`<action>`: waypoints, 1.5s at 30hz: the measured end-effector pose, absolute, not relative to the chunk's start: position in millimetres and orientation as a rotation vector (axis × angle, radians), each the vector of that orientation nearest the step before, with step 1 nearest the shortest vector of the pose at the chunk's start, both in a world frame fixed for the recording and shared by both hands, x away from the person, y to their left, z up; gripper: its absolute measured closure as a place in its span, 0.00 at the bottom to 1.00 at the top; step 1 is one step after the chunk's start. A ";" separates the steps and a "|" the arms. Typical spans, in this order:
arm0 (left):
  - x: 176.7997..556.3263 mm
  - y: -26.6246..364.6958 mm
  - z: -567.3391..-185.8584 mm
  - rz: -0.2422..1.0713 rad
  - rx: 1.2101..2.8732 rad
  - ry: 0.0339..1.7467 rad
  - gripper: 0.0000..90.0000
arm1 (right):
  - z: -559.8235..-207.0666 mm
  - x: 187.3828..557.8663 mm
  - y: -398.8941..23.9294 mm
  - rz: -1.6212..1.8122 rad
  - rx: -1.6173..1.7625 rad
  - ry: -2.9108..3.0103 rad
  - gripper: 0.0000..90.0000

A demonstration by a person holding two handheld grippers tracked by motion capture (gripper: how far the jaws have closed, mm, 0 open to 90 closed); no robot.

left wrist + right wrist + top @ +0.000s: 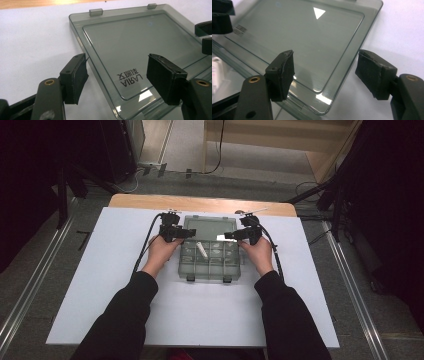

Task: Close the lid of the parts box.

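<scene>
Both open: left gripper (186,234) astride lid's (140,50) left side edge, right gripper (231,235) astride right; lid flat toward table's (150,320) far edge, equally near both

Recording lab, white board (125,285) on wooden table (200,202), dark curtains (30,170), floor cables (220,150)

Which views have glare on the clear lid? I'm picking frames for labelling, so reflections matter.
Right gripper view: a bright triangular reflection on the lid and a glint at its near corner. Left gripper view: small glints by the lid's near edge, printing still legible. High view: dim surroundings, a white glare patch on the box.
</scene>
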State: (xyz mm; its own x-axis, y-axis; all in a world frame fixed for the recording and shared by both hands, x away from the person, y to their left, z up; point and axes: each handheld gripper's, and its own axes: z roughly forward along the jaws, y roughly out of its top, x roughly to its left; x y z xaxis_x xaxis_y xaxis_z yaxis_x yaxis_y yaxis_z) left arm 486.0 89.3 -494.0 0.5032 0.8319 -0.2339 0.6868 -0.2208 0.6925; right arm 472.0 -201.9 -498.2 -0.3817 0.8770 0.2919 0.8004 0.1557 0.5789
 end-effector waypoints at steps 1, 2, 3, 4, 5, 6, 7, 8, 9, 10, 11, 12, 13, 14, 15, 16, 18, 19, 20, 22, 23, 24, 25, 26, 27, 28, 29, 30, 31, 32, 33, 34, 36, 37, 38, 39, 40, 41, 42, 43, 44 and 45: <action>486.1 89.0 -494.6 0.235 1.975 1.250 0.35 | -499.4 471.9 -200.1 1.014 1.668 2.300 0.35; 486.3 88.0 -496.0 0.230 1.970 1.256 0.35 | -500.0 471.8 -199.2 1.004 1.667 2.300 0.34; 486.4 87.1 -497.1 0.231 1.972 1.262 0.35 | -500.4 471.9 -198.8 1.010 1.676 2.295 0.33; 486.7 86.1 -498.4 0.227 1.970 1.269 0.35 | -500.5 472.0 -198.9 1.011 1.685 2.295 0.33; 486.8 85.8 -499.1 0.224 1.969 1.269 0.35 | -501.0 472.3 -199.0 1.016 1.689 2.293 0.33; 487.1 84.9 -500.4 0.217 1.964 1.274 0.35 | -501.4 472.5 -199.0 1.019 1.692 2.290 0.33; 487.3 84.5 -501.0 0.211 1.962 1.278 0.34 | -501.7 472.7 -199.2 1.024 1.701 2.291 0.33; 487.7 84.3 -502.2 0.209 1.959 1.283 0.34 | -502.0 473.0 -199.7 1.027 1.701 2.295 0.33; 488.0 84.5 -502.7 0.204 1.954 1.286 0.33 | -502.3 473.3 -200.2 1.031 1.704 2.297 0.33; 488.8 85.4 -503.4 0.193 1.948 1.290 0.33 | -502.5 473.4 -200.5 1.032 1.704 2.299 0.32; 489.3 86.0 -503.5 0.185 1.944 1.291 0.33 | -502.8 473.6 -201.2 1.032 1.707 2.303 0.32; 489.4 85.9 -503.8 0.188 1.943 1.289 0.34 | -503.3 474.0 -201.1 1.044 1.729 2.298 0.32; 489.3 85.4 -503.9 0.192 1.943 1.291 0.34 | -503.8 474.3 -201.4 1.051 1.749 2.298 0.31; 489.3 85.2 -504.0 0.195 1.942 1.292 0.33 | -504.4 474.6 -201.7 1.057 1.764 2.297 0.31; 489.3 85.1 -504.1 0.195 1.942 1.291 0.33 | -504.1 474.5 -201.7 1.053 1.762 2.300 0.31; 489.3 85.3 -504.4 0.196 1.942 1.289 0.33 | -503.5 474.3 -201.3 1.046 1.769 2.302 0.31; 489.4 85.4 -504.5 0.194 1.941 1.288 0.33 | -502.4 473.9 -200.7 1.037 1.788 2.304 0.32; 489.4 85.3 -504.4 0.195 1.942 1.289 0.33 | -501.9 473.7 -200.7 1.034 1.796 2.307 0.32; 489.4 85.3 -504.5 0.195 1.941 1.289 0.33 | -501.6 473.5 -200.8 1.030 1.801 2.311 0.32; 489.6 85.6 -504.5 0.190 1.938 1.291 0.33 | -500.7 473.0 -201.0 1.025 1.816 2.321 0.34; 489.6 85.7 -504.5 0.189 1.937 1.292 0.33 | -500.2 472.6 -200.7 1.020 1.816 2.336 0.35; 489.7 85.7 -504.4 0.189 1.938 1.291 0.33 | -499.4 472.3 -200.4 1.014 1.825 2.333 0.36; 489.7 85.7 -504.4 0.188 1.938 1.291 0.33 | -499.0 472.0 -200.1 1.011 1.828 2.331 0.36; 489.7 85.7 -504.3 0.187 1.937 1.292 0.33 | -498.6 471.8 -199.8 1.007 1.824 2.332 0.36; 489.7 85.6 -504.2 0.186 1.935 1.295 0.33 | -498.5 471.6 -199.8 1.004 1.813 2.333 0.36; 489.7 85.7 -504.1 0.185 1.935 1.295 0.33 | -498.7 471.5 -199.8 1.006 1.816 2.331 0.36; 489.8 85.7 -504.0 0.185 1.936 1.296 0.33 | -499.0 471.6 -200.1 1.010 1.819 2.331 0.36; 489.8 85.5 -503.9 0.184 1.934 1.299 0.33 | -499.2 471.6 -200.1 1.015 1.820 2.329 0.37; 490.0 85.5 -503.7 0.183 1.934 1.299 0.33 | -499.5 471.7 -200.5 1.019 1.824 2.328 0.37; 490.1 85.6 -503.4 0.181 1.933 1.304 0.33 | -499.8 471.8 -200.7 1.031 1.832 2.327 0.38; 490.1 85.6 -502.9 0.180 1.939 1.305 0.33 | -500.3 471.9 -201.3 1.039 1.828 2.328 0.38; 490.2 85.7 -502.3 0.181 1.942 1.307 0.33 | -500.7 472.0 -201.5 1.048 1.829 2.326 0.38; 490.5 86.6 -502.2 0.168 1.939 1.312 0.33 | -501.1 472.2 -202.1 1.059 1.828 2.325 0.39; 490.9 87.2 -502.2 0.161 1.935 1.313 0.33 | -501.1 472.2 -202.0 1.060 1.824 2.324 0.39; 491.3 87.6 -502.4 0.153 1.926 1.318 0.33 | -501.1 472.0 -201.7 1.061 1.817 2.320 0.39; 491.8 88.4 -502.3 0.135 1.919 1.320 0.33 | -500.8 471.7 -201.3 1.067 1.813 2.316 0.40; 492.1 88.6 -502.2 0.126 1.912 1.324 0.34 | -499.9 471.3 -200.8 1.062 1.803 2.316 0.42; 492.2 88.6 -502.3 0.119 1.908 1.326 0.34 | -499.1 470.8 -200.0 1.058 1.794 2.313 0.42; 492.1 88.4 -502.3 0.121 1.909 1.324 0.34 | -498.5 470.5 -199.4 1.055 1.789 2.311 0.42; 491.8 88.2 -502.0 0.127 1.911 1.317 0.34 | -498.4 470.4 -199.5 1.053 1.785 2.311 0.42; 491.7 88.1 -501.9 0.132 1.911 1.315 0.35 | -498.4 470.3 -199.8 1.055 1.783 2.311 0.43; 491.6 88.2 -501.4 0.138 1.909 1.314 0.35 | -498.5 470.2 -200.0 1.057 1.781 2.310 0.43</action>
